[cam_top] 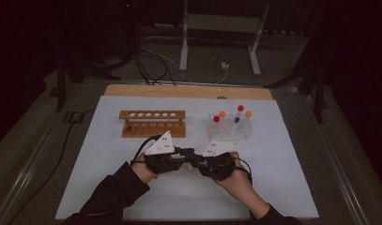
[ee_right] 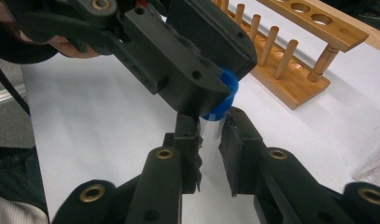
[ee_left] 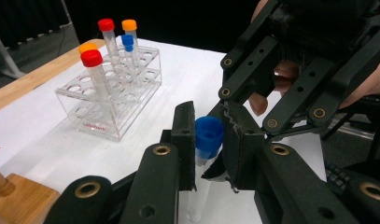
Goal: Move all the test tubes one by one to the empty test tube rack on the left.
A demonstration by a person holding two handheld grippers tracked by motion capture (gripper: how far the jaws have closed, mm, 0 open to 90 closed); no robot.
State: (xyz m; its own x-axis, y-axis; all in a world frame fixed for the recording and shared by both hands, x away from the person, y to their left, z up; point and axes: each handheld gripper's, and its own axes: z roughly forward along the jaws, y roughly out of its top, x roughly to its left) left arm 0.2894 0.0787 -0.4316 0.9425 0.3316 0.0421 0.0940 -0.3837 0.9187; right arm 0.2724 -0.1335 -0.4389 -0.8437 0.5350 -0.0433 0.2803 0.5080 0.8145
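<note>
Your left fingers pinch the tube's blue cap, your right fingers its body, axis running 9-to-3 between them.

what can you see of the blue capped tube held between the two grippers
The blue-capped tube is a clear plastic tube with a ribbed blue screw cap, apparently empty. It is held off the white table sheet, in front of the wooden rack. The left gripper is shut on its blue cap; the right gripper is shut on its clear body just below. The lower end is hard to make out.
</note>
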